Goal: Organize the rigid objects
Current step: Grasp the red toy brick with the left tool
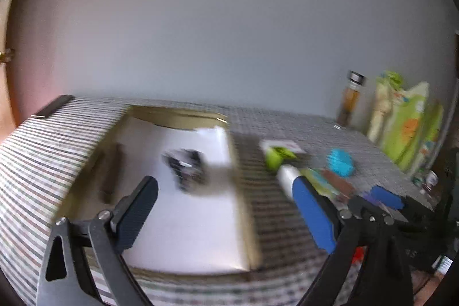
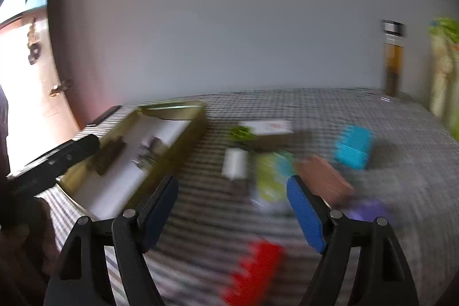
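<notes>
Both views are smeared by motion. A gold-walled tray (image 1: 243, 205) with a white floor holds a black object (image 1: 186, 165) and a dark brown stick (image 1: 110, 174). My left gripper (image 1: 222, 185) hangs open over the tray with nothing between its fingers. My right gripper (image 2: 233, 185) is open and empty above the checked cloth, to the right of the tray (image 2: 178, 151). Ahead of it lie a white block (image 2: 235, 167), a yellow-green piece (image 2: 269, 179), a brown block (image 2: 324, 179), a cyan block (image 2: 354, 146), a purple piece (image 2: 370, 210) and a red block (image 2: 255, 268).
A checked tablecloth (image 1: 43, 162) covers the table, which ends at a pale wall. A bottle of amber liquid (image 2: 393, 59) and green packets (image 1: 407, 122) stand at the back right. A white card box (image 2: 268, 128) and a green item (image 2: 241, 132) lie behind the blocks.
</notes>
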Demonstrator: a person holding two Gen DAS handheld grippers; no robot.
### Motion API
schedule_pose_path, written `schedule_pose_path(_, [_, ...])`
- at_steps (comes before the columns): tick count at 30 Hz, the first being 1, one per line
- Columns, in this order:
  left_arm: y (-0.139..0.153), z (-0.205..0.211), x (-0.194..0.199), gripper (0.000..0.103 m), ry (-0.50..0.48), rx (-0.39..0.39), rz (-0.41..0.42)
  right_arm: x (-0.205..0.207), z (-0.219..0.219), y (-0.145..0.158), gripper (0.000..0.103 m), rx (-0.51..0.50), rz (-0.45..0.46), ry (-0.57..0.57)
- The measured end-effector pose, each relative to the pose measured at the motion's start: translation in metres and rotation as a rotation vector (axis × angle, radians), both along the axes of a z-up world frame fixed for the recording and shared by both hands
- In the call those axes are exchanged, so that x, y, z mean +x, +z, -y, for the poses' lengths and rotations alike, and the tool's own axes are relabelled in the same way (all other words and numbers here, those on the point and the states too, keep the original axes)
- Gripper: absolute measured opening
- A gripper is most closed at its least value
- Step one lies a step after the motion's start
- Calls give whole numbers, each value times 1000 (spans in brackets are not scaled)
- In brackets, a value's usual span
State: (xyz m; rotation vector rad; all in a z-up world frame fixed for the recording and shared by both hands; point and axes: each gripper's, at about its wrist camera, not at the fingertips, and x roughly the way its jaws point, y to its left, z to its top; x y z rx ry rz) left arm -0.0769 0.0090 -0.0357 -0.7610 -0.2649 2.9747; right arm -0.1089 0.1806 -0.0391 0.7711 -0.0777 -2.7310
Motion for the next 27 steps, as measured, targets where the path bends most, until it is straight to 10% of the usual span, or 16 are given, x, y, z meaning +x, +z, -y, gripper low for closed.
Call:
schedule_pose_path(17, [-38,-135,-5,95,-269,-170,151,14,-91,-17,82,9,-60,-236])
schedule_pose_path(22, [-45,-142,-16,64,-317,-170,219,13,-93,-19,83,-10,-33,-225])
schedule_pose_path(24, [-50,-147,-20,27,-352,-170,246,9,-94,-19,83,-11,-16,-225])
schedule_pose_path(27, [-52,-146,-24,21,-381,-151,271,3,-92,-18,83,36,3,-230])
